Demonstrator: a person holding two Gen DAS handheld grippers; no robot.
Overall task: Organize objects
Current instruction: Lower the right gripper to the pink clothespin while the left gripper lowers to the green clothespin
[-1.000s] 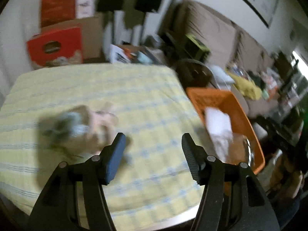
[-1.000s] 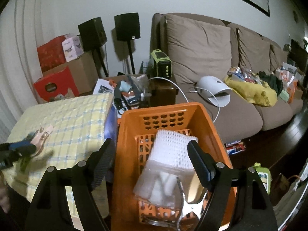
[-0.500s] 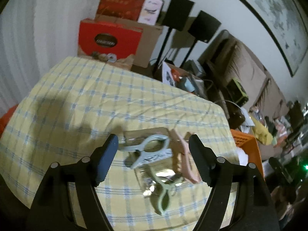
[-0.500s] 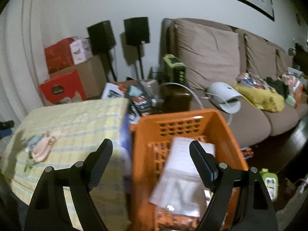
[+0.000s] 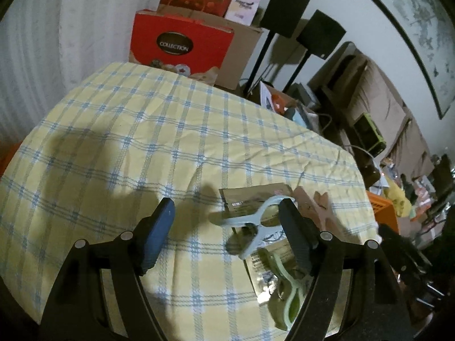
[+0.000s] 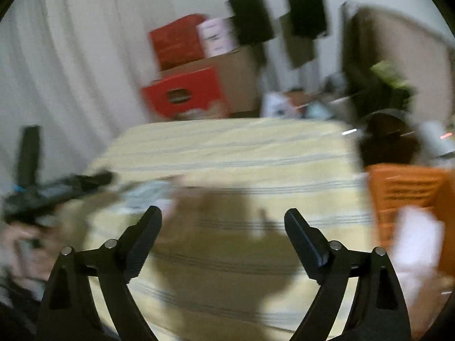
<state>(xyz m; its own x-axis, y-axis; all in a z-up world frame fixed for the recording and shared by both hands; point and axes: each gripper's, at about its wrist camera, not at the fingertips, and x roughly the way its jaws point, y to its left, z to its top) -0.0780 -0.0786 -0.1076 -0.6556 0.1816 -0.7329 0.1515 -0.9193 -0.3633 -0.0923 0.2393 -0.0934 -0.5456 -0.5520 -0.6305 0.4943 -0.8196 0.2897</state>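
Clips on the checked tablecloth (image 5: 176, 130): a pale blue clothes peg (image 5: 256, 221), a green one (image 5: 287, 287) and a pink one (image 5: 315, 207) lie over brown packets, just beside the left gripper (image 5: 227, 227), whose jaws stand apart and empty. Right gripper (image 6: 223, 236) is opening over the blurred cloth with nothing between its jaws, orange basket (image 6: 409, 193) at the table's right edge.

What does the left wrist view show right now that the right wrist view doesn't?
Only the left wrist view: sharp detail of a light blue clip, a pale green clip and a pink clip lying on flat packets, just ahead of the open, empty left claw.

Only the right wrist view: the right claw, opening with nothing between its fingers, and a white item in the orange basket.

Both: the yellow checked tablecloth, red box and black speakers.
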